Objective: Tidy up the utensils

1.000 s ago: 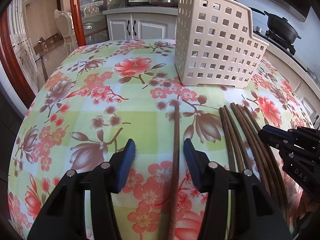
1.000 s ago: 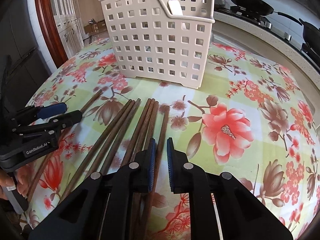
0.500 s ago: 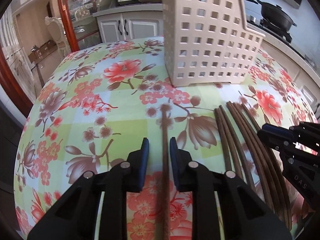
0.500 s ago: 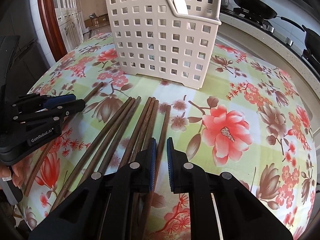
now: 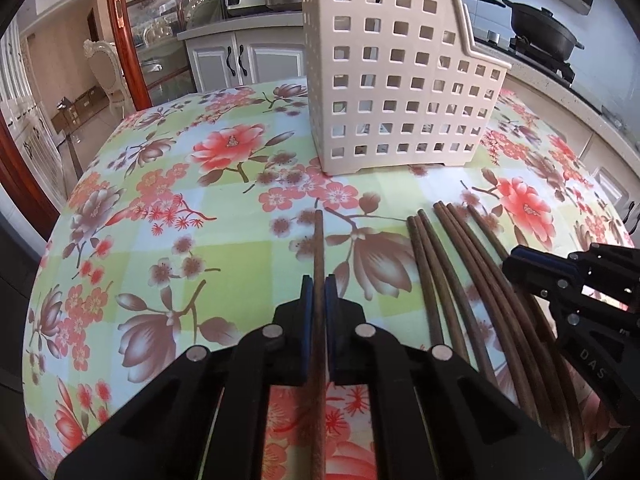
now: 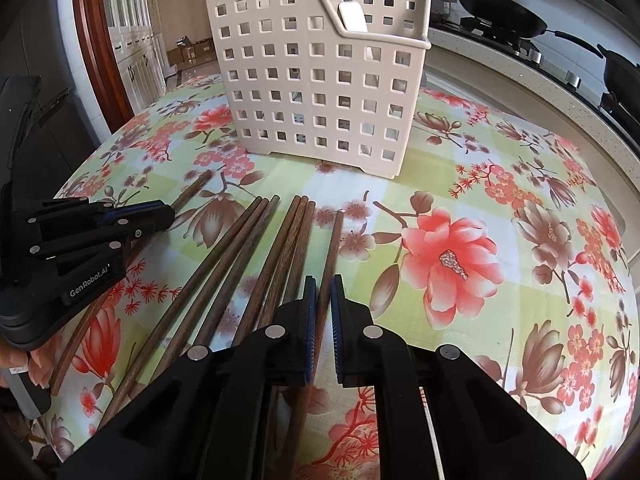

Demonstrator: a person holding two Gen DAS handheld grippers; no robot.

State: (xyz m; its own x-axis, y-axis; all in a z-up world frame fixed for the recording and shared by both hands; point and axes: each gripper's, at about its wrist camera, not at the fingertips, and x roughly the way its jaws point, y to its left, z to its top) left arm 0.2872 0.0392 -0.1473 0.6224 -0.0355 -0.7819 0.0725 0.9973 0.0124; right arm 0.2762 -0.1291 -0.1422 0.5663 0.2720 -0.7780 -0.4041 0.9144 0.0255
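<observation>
The left gripper (image 5: 319, 288) pinched one slim brown wooden chopstick (image 5: 318, 240); the right gripper (image 6: 322, 292) clamped another round chopstick (image 6: 331, 248), ahead stood the perforated plastic basket (image 6: 320, 80).

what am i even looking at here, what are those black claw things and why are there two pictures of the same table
Those black things are hand-held grabbers, one in each of a person's hands, each with a camera looking along its jaws. So there are two pictures: one from the left gripper, one from the right gripper.

On the flowered tablecloth stands a white basket full of holes, with brown chopsticks lying in front of it.

The left gripper's jaws are shut on a lone chopstick lying apart from the rest. The right gripper's jaws are nearly closed around the outermost chopstick of the row. Both chopsticks seem to lie on the cloth, not lifted.
</observation>
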